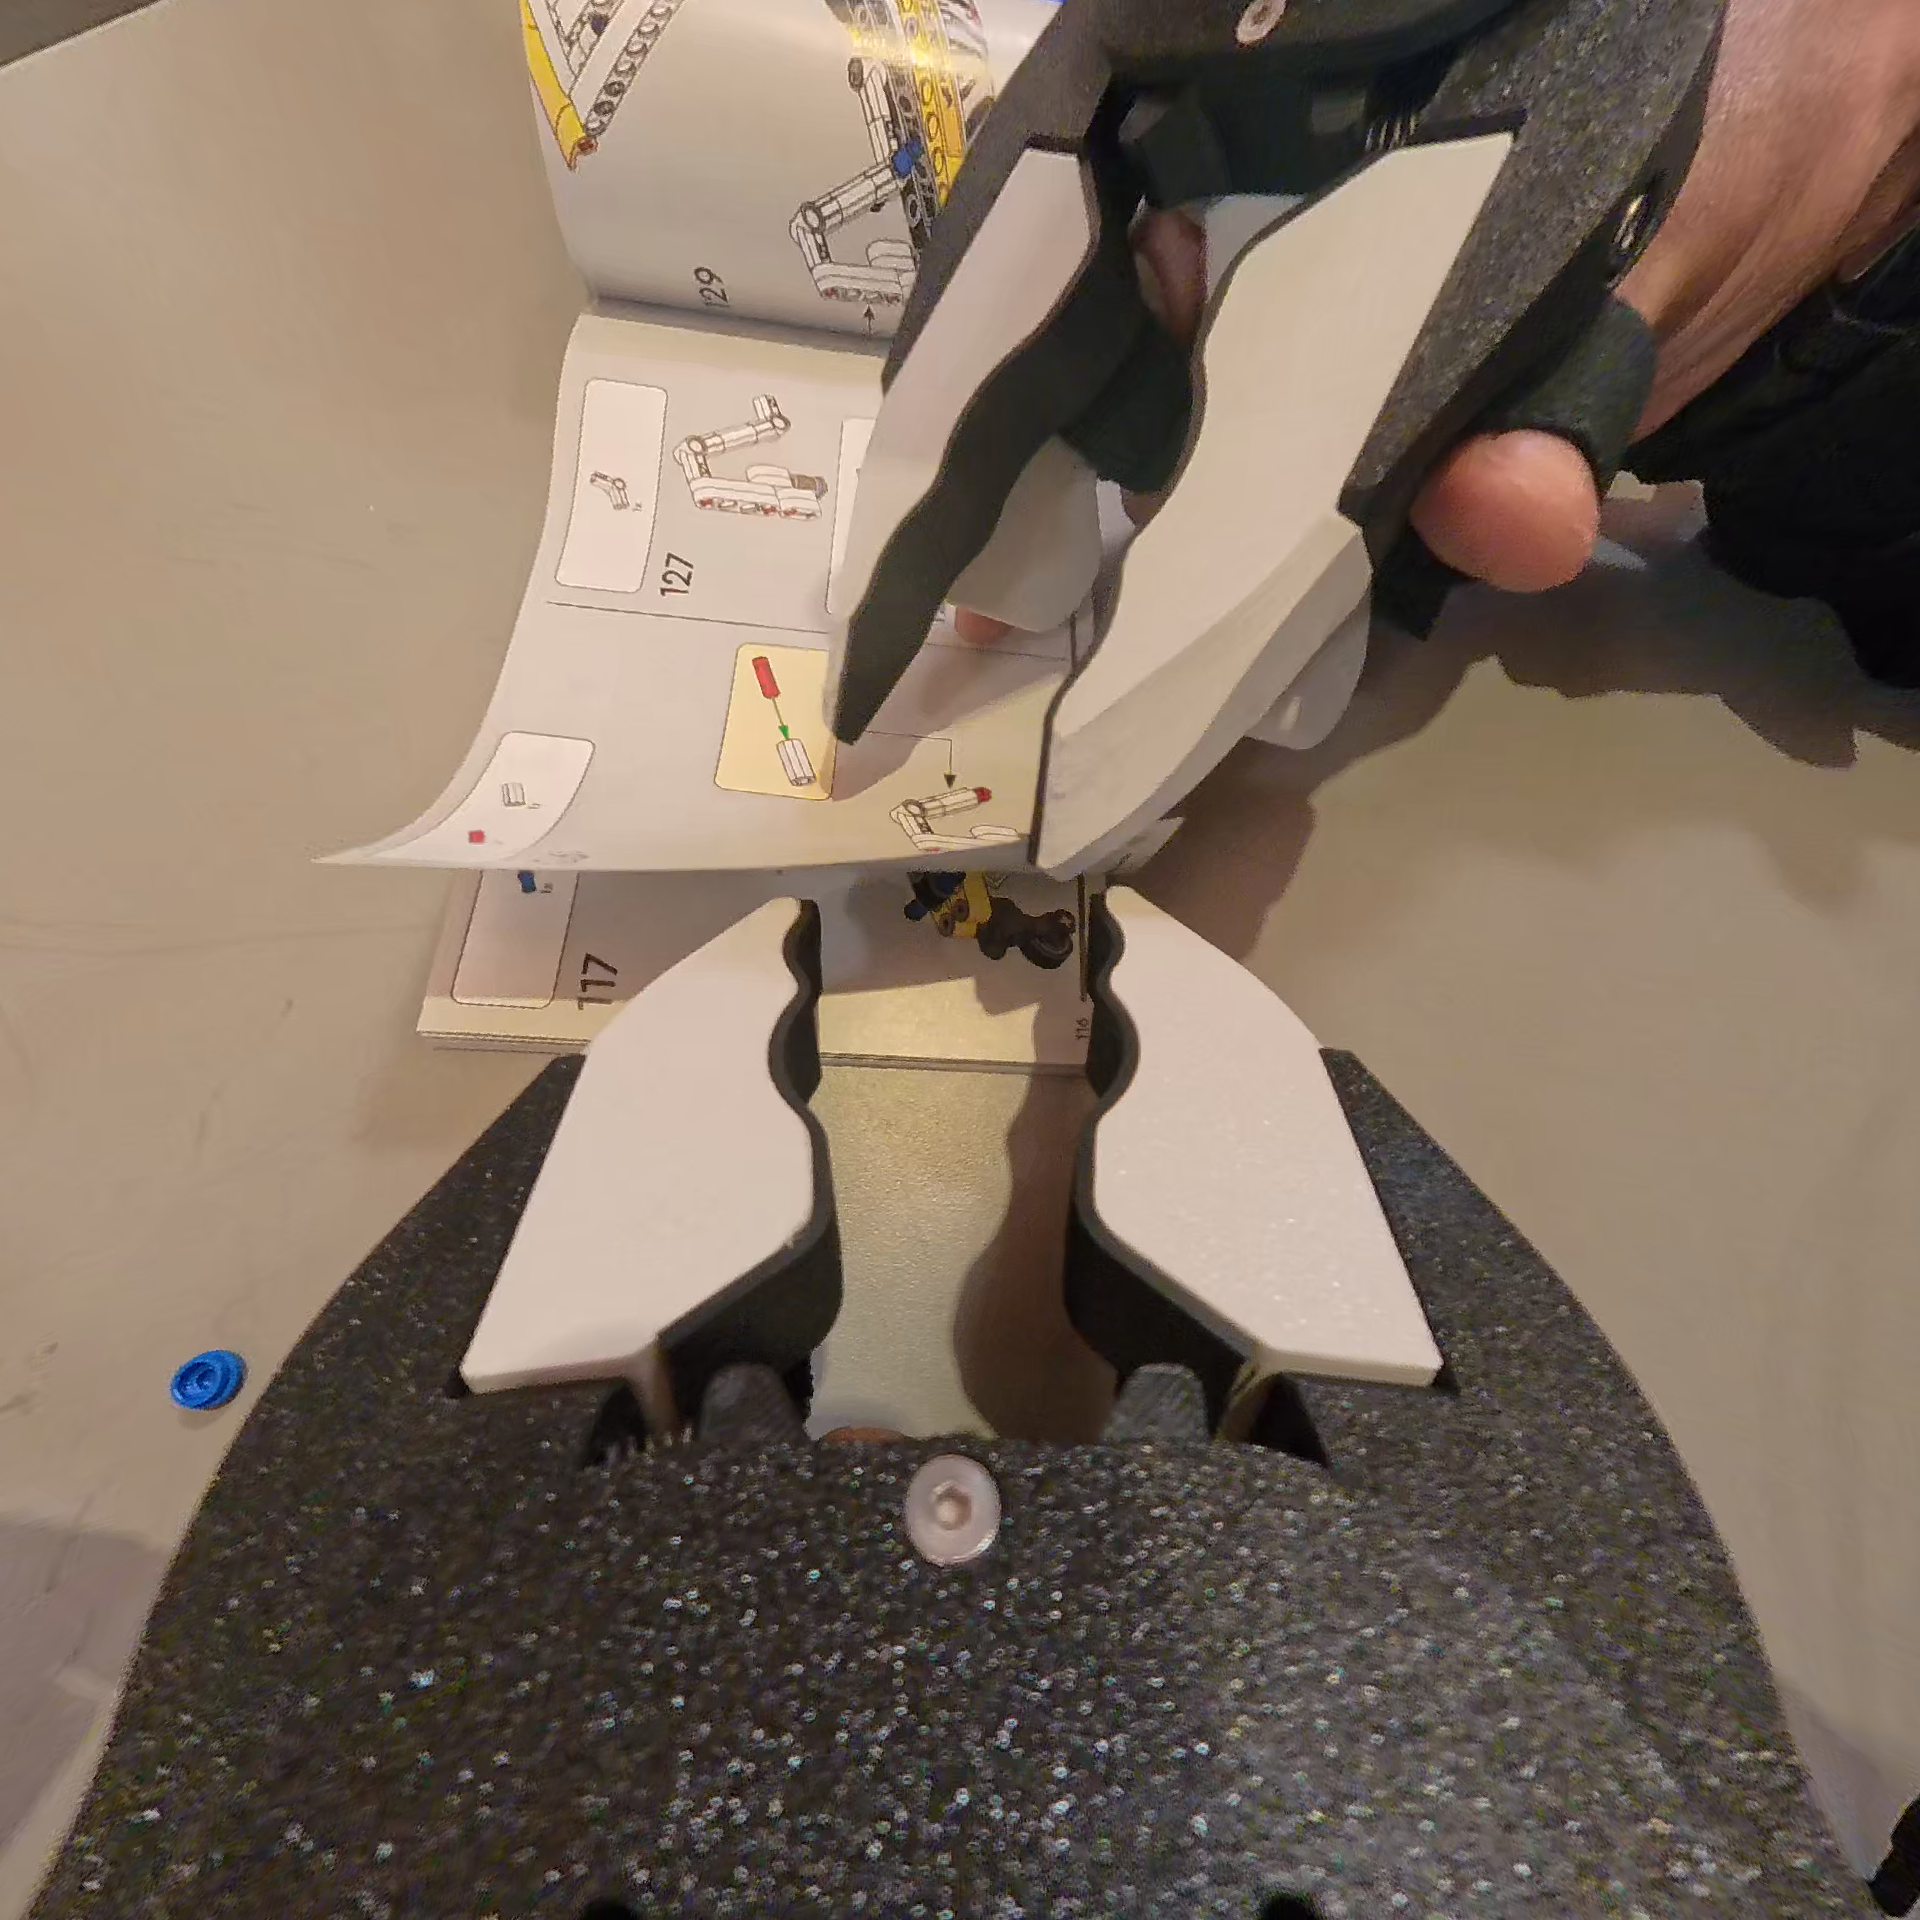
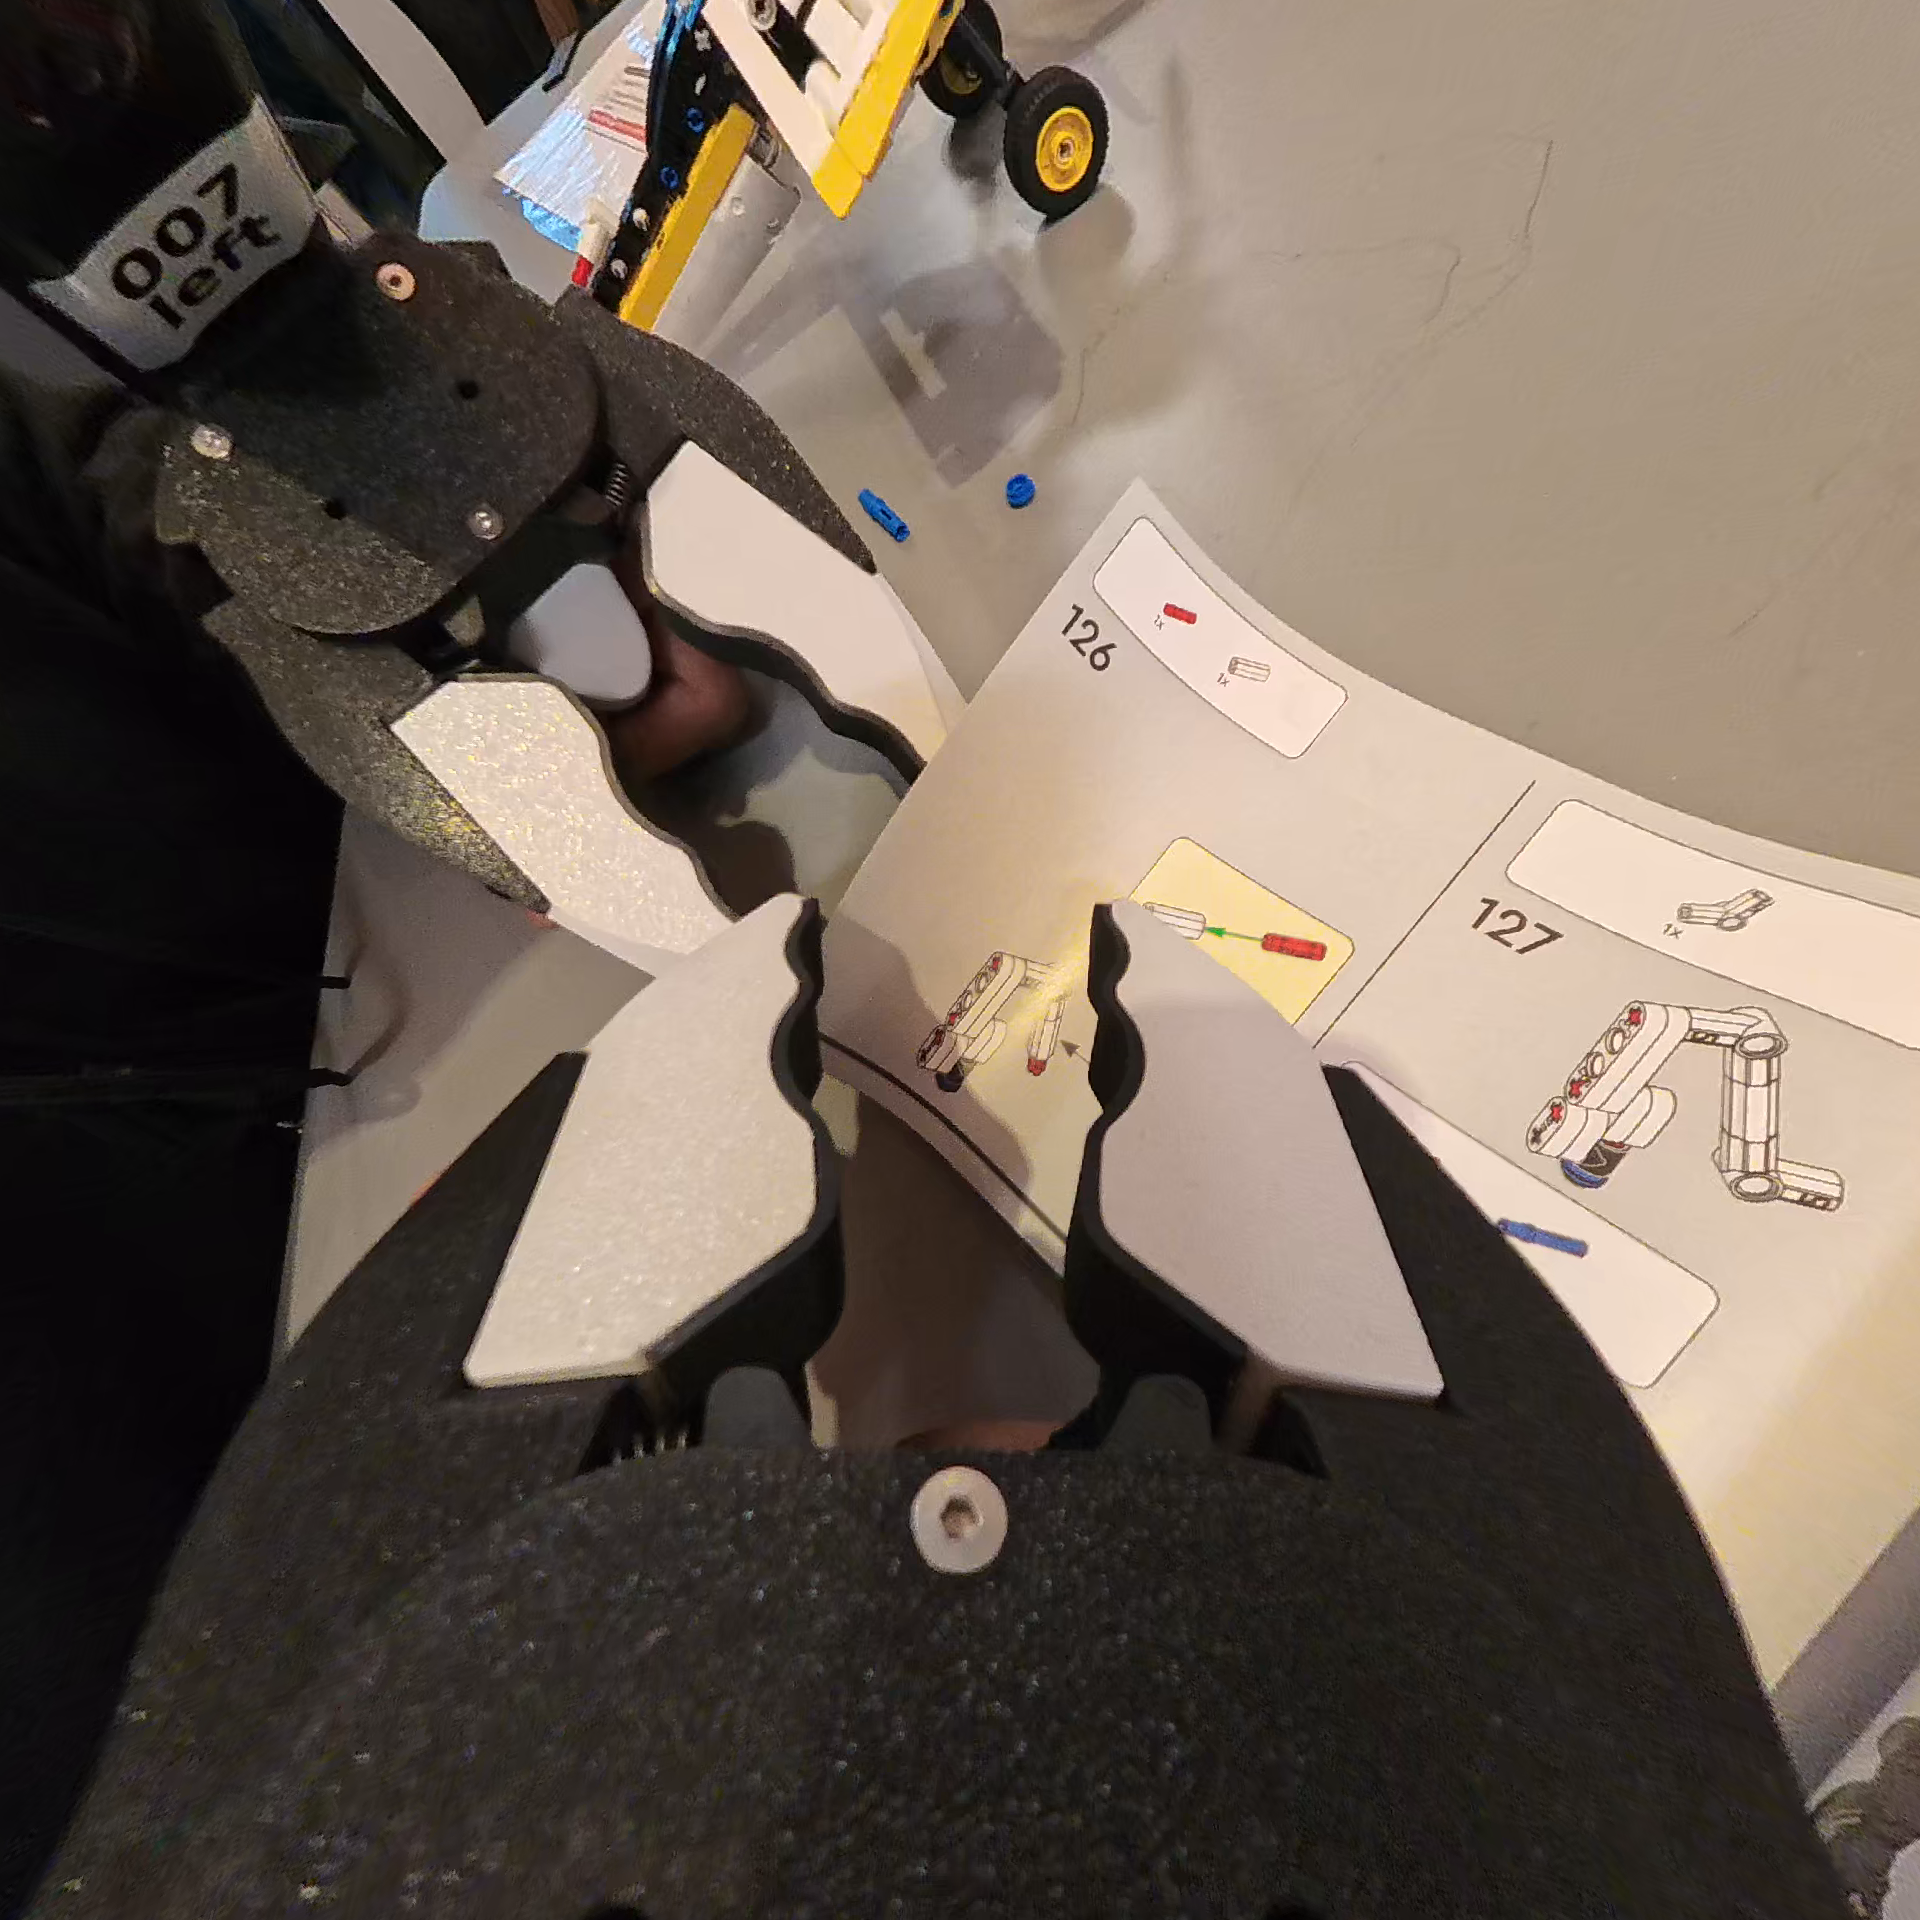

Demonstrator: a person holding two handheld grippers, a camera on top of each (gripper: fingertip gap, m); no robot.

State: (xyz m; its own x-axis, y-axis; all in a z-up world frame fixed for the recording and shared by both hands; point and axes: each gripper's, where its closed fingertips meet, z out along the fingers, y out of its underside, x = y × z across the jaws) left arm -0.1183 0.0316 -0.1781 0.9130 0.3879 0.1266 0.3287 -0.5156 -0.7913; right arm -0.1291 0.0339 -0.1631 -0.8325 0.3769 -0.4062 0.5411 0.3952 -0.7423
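Speckled black grippers (image 1: pixel 951 914), white fingers (image 1: pixel 665 1143)

Hobby table (image 2: pixel 1558 312), brick-model booklet (image 2: pixel 1455 831), toy vehicle (image 2: pixel 883 104)

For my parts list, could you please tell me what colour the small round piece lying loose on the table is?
Blue; the round piece shows best in the left wrist view.

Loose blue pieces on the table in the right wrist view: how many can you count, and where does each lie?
2: a blue pin beyond the left gripper, and a round blue piece just right of it. Others may be hidden under the booklet.
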